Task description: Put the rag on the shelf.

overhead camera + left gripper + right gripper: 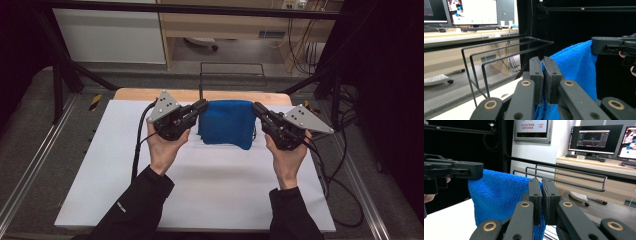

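Person at the table, black sleeves, one black two-jaw gripper per hand. Both hold a folded blue terry-cloth towel point(227, 122) by its upper corners, lifted off the white sheet-covered table point(210, 185).

Left gripper point(202, 106): jaws pressed together, pinching the towel's top left corner. Its own view confirms it: blue pile squeezed between the two black pads point(535, 75), cloth coming out below them. Grey three-cornered plate on top, cable trailing down toward the person's sleeve.

Right gripper point(257, 109): same story, jaws clamped on the top right corner. In its own view the towel is caught between the pads point(535, 197) and runs off leftward to the other gripper.

Towel: top edge spans roughly level between the two grippers, body hangs down from that edge. It sits over the far middle of the table, well forward of the person's hands. The lower edge casts a shadow on the white surface; from the high view I can't tell for sure whether the bottom hem clears the sheet or brushes it, looks like it clears.

Behind the towel, at the table's far wooden edge point(150, 93), stands a black wire rack point(232, 67) of thin rails. In the left gripper view the rack point(499, 47) is just beside the towel, not touching it.
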